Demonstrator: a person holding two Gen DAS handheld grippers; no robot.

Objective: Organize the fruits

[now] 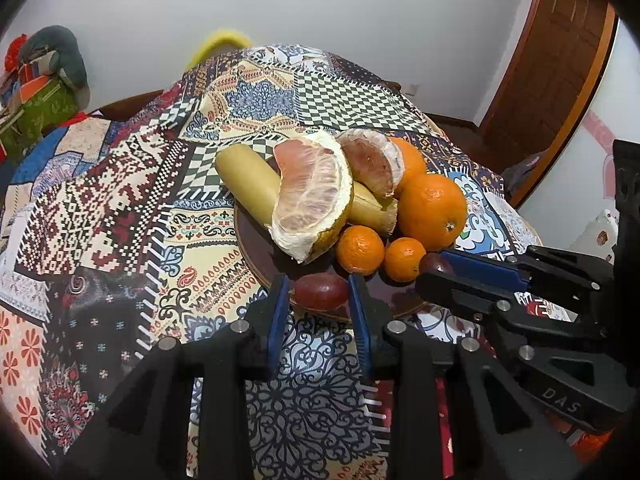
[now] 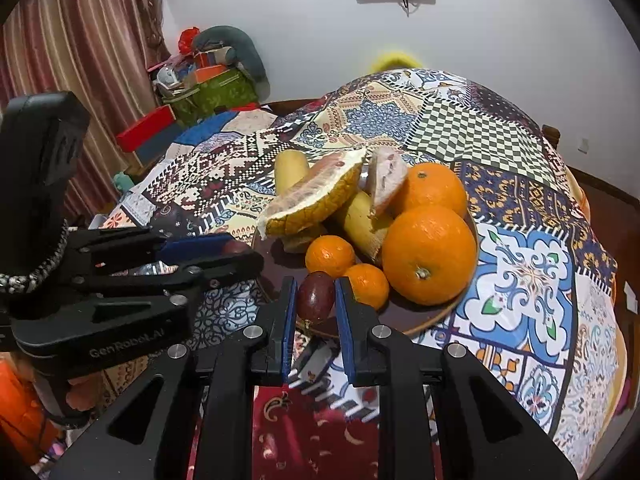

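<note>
Left gripper [image 1: 319,294] fingers bracket a red grape [image 1: 320,291] lying crosswise on the plate rim [image 2: 432,316]; right gripper [image 2: 316,296] fingers pinch an upright passion fruit [image 2: 315,296].

The pomelo wedge [image 1: 312,196] hides the banana's [image 1: 250,184] middle.

fruit pile [image 1: 360,196] crowds the plate [image 1: 256,252]; patterned cloth [image 1: 120,208] leftward lies open.

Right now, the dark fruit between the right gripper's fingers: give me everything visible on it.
The dark fruit is small, oval and glossy maroon-purple with a smooth skin. It stands roughly upright at the near rim of the brown plate, between the blue pads of the right gripper, which look closed on its sides. A small mandarin sits close on its right; contact unclear.
</note>
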